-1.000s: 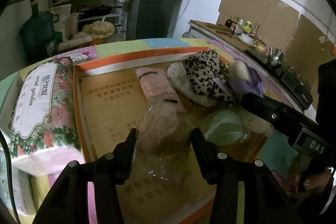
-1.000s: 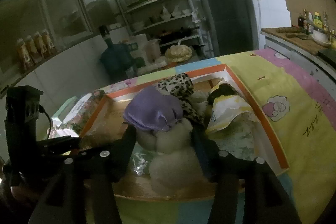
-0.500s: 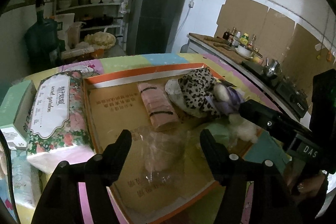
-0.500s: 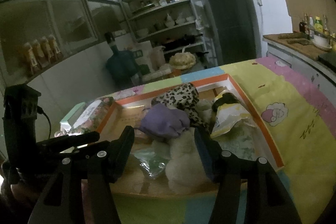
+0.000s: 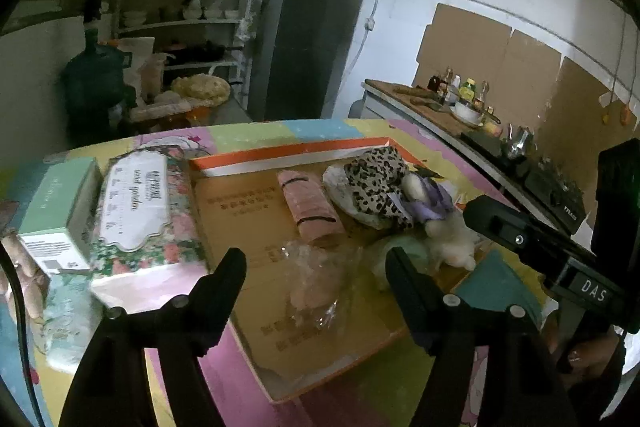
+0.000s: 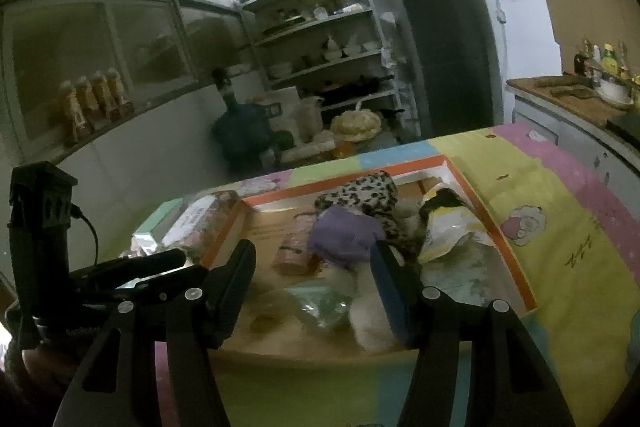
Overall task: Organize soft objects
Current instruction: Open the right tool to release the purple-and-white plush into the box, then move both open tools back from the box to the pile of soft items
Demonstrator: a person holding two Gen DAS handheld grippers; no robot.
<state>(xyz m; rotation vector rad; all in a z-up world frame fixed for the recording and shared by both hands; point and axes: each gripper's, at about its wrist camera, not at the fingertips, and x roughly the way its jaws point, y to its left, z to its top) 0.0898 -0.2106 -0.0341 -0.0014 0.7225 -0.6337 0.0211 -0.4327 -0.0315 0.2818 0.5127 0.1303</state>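
Note:
An orange-rimmed cardboard tray (image 5: 288,151) holds a pink rolled cloth (image 5: 310,205), a leopard-print piece (image 5: 376,179), a purple cloth (image 5: 434,203) and a white plush (image 5: 452,239). A clear plastic bag (image 5: 316,279) with something pinkish inside lies on the tray floor. My left gripper (image 5: 315,259) hovers above it with its jaws opening, and nothing touches the pads. In the right wrist view my right gripper (image 6: 313,255) stands open over the near tray edge. Beneath it lie the white plush (image 6: 368,319) and a green bagged item (image 6: 320,303), with a purple cloth (image 6: 344,237) beyond.
A floral tissue pack (image 5: 136,203) and a green box (image 5: 60,203) sit left of the tray on the colourful tablecloth. A yellow-white bag (image 6: 448,227) lies in the tray's right end. A counter with bottles (image 5: 460,95) and a dark fridge (image 5: 308,43) stand behind.
Both grippers drew back and up from the tray. The left jaws spread wider and left the plastic bag on the tray floor. The white plush is no longer between the right fingers.

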